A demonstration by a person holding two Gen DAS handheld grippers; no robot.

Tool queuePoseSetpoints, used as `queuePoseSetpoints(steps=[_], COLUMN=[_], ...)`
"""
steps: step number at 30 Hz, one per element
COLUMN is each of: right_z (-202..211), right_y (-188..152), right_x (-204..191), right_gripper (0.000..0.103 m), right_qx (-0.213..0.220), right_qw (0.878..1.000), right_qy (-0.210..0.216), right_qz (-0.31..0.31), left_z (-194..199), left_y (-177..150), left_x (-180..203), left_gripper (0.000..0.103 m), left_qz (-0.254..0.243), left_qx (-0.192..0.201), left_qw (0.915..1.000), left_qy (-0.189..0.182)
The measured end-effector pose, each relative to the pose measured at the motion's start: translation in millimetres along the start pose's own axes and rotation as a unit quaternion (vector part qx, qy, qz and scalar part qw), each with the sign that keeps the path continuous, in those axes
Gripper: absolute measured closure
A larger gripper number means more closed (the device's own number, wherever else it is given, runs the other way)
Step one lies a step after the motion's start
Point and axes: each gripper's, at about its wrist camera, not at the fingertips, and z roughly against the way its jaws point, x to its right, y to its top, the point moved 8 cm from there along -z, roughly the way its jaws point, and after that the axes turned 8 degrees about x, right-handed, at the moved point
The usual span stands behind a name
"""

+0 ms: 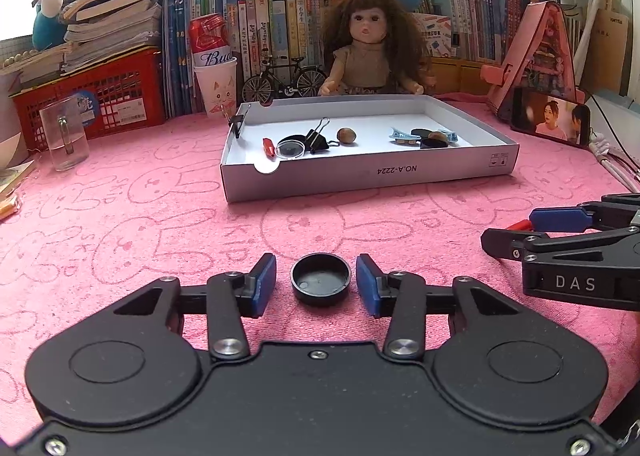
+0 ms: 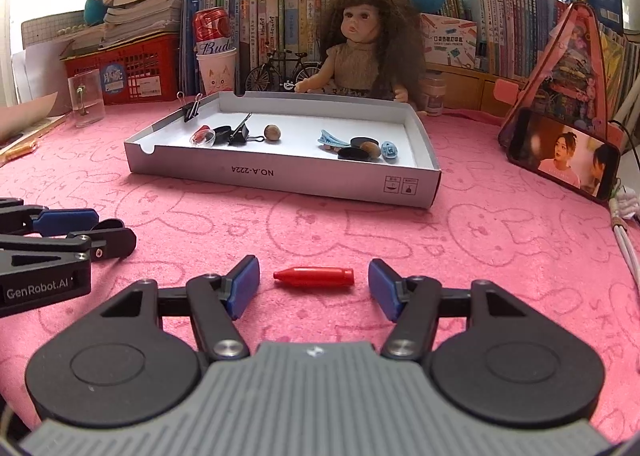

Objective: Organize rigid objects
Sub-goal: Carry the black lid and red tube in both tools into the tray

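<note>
Left claw [image 1: 316, 282] spread wide, blue pads either side of black cap [image 1: 320, 283], not touching — cap lies open side up on pink bench cloth [image 1: 120, 232], lower centre of frame. Right claw [image 2: 313, 283] also wide, straddling red pen cap [image 2: 314, 277] lying crosswise between its pads — judged lined up for pinch across length. White box lid [image 1: 372, 176] at centre, already collecting clips, nuts and caps — likely destination for both.
</note>
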Motion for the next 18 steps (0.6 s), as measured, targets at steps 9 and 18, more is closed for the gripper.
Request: queuePoseSetpoints(steps=[9, 18], right_z=[3.2, 2.7], right_y=[-1.5, 1.8], right_x=[-5.5, -5.9], right_gripper=[0.053, 0.054], right_qx=[0.008, 0.009], right_qw=[1.0, 1.0], right_qy=[0.0, -0.011], right_qz=[-0.008, -0.024], left_z=[-0.1, 2.6], left_y=[-1.5, 7.2], left_x=[1.4, 5.3], left_gripper=[0.073, 0.073], left_qz=[0.003, 0.006], left_qx=[0.003, 0.007], left_qw=[1.0, 0.9999], left_qy=[-0.001, -0.006])
